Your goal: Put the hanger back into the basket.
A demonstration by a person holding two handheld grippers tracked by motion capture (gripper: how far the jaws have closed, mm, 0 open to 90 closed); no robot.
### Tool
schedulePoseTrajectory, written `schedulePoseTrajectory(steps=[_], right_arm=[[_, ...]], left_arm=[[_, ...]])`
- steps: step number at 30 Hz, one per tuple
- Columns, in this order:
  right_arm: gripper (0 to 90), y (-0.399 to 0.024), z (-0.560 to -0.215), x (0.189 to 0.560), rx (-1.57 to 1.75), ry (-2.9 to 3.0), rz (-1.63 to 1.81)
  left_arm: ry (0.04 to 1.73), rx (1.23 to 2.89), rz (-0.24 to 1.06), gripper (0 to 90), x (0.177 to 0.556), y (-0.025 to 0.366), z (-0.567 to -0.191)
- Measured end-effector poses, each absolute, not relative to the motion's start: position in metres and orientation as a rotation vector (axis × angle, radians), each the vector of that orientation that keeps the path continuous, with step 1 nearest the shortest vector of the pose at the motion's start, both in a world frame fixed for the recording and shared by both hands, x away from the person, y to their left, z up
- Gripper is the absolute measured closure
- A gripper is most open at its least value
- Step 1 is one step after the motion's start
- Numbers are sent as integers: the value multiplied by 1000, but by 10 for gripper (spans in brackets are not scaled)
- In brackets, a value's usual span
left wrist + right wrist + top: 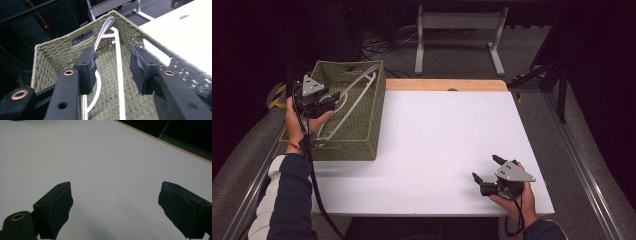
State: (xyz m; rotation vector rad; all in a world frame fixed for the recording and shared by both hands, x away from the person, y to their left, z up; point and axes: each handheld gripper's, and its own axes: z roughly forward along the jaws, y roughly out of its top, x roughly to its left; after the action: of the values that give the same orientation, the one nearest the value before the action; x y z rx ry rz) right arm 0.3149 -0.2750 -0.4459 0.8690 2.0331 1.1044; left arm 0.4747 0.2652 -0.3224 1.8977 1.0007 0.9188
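Over woven basket (pixel 362 135), left claw (pixel 113 67) wide around white hanger (pixel 119 82), ungrasped; right claw (pixel 488 169) wide, idle above table (pixel 437 145).

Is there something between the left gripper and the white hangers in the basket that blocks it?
Nothing visible does. The left gripper is open above the woven basket, and the white hangers lie uncovered inside, one bar running between the jaws in the left gripper view. The basket walls stand around them, not over them.
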Motion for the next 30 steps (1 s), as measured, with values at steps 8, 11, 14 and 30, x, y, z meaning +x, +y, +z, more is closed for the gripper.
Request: schedulePoseTrajectory(steps=[8, 11, 14, 30], right_arm=[[119, -276, -446, 315, 869, 2028, 1103], [119, -276, -446, 315, 868, 2026, 1105], [119, -276, -445, 315, 872, 2028, 1107], [119, -277, -446, 316, 885, 2020, 1108]], left_arm=[[914, 1846, 900, 414, 463, 250, -321], [880, 1825, 894, 345, 459, 245, -322], [867, 1799, 863, 256, 456, 242, -323], [733, 1715, 760, 55, 425, 231, -322]])
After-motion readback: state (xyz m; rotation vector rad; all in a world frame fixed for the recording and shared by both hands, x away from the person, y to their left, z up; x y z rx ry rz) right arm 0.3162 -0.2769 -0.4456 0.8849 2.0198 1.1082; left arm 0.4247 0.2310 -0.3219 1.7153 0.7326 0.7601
